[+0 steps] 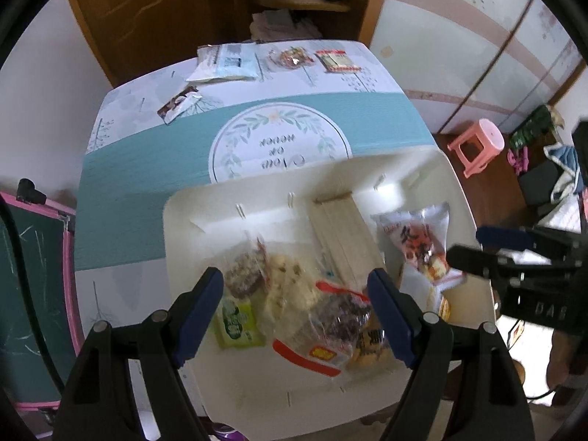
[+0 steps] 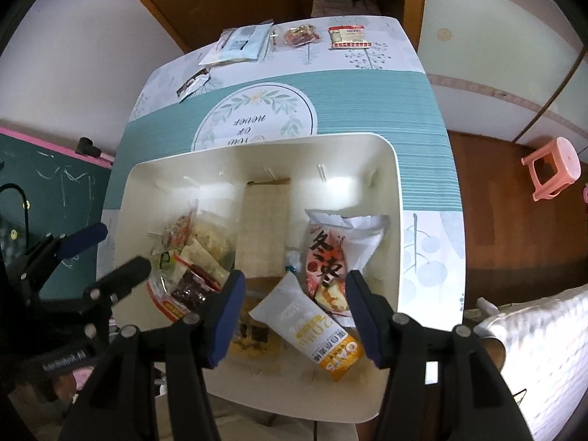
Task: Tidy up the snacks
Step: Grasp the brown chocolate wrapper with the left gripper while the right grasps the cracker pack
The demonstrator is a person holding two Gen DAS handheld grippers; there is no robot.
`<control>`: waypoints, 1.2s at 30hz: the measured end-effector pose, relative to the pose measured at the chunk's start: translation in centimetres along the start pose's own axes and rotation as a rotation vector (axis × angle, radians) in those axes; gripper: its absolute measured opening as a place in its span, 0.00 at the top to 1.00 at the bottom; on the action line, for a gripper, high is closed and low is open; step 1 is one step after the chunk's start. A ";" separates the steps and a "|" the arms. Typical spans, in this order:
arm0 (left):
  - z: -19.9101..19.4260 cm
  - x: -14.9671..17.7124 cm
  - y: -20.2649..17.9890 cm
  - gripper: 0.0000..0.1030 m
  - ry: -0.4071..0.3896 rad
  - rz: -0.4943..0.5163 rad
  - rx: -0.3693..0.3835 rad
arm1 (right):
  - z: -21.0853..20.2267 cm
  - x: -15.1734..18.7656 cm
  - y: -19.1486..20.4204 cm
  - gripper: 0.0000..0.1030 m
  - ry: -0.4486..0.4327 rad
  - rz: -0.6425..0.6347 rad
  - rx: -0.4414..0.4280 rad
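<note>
Teal-and-white desk against wooden cabinet, pink stool on brown floor. White bin holding snack packets, more snacks along far edge. Left hand-held gripper and right hand-held gripper both spread wide, gripping nothing

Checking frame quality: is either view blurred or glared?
Left wrist view: the snacks in the white bin are motion-smeared, far table sharp. Right wrist view: sharper, oat bar print readable; bright glare on the bin's far wall; fisheye bends the table.
</note>
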State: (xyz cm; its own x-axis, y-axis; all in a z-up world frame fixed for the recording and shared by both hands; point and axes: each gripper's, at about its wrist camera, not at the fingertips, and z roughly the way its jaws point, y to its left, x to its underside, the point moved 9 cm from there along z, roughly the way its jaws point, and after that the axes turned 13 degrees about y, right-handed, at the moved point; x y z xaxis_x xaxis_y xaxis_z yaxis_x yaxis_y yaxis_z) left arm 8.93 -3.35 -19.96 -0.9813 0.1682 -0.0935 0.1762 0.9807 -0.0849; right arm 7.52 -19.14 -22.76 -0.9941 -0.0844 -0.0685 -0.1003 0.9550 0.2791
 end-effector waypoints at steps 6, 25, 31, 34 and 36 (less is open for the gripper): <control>-2.2 -3.6 2.8 0.23 -0.070 -0.010 -0.063 | -1.8 -2.1 0.7 0.45 -0.032 -0.018 -0.025; -11.6 -20.7 12.1 0.17 -0.289 0.056 -0.225 | -19.9 -20.9 -1.7 0.44 -0.345 -0.055 0.170; -6.1 -26.5 14.1 0.15 -0.218 0.149 -0.215 | -14.5 -30.4 -4.3 0.37 -0.250 0.006 0.121; -0.6 -27.6 15.4 0.15 -0.113 0.175 -0.197 | -9.1 -33.6 -5.2 0.37 -0.172 0.035 0.088; 3.2 -27.9 16.2 0.15 -0.046 0.186 -0.186 | -6.1 -34.9 -5.6 0.37 -0.137 0.040 0.097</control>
State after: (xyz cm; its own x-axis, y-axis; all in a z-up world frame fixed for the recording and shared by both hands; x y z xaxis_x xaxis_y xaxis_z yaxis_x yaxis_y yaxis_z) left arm 39.41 7.54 -21.87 -0.9279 0.3471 -0.1362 0.3321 0.9354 0.1212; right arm 42.50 -23.28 -16.07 -0.9814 -0.0126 -0.1913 -0.0498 0.9803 0.1912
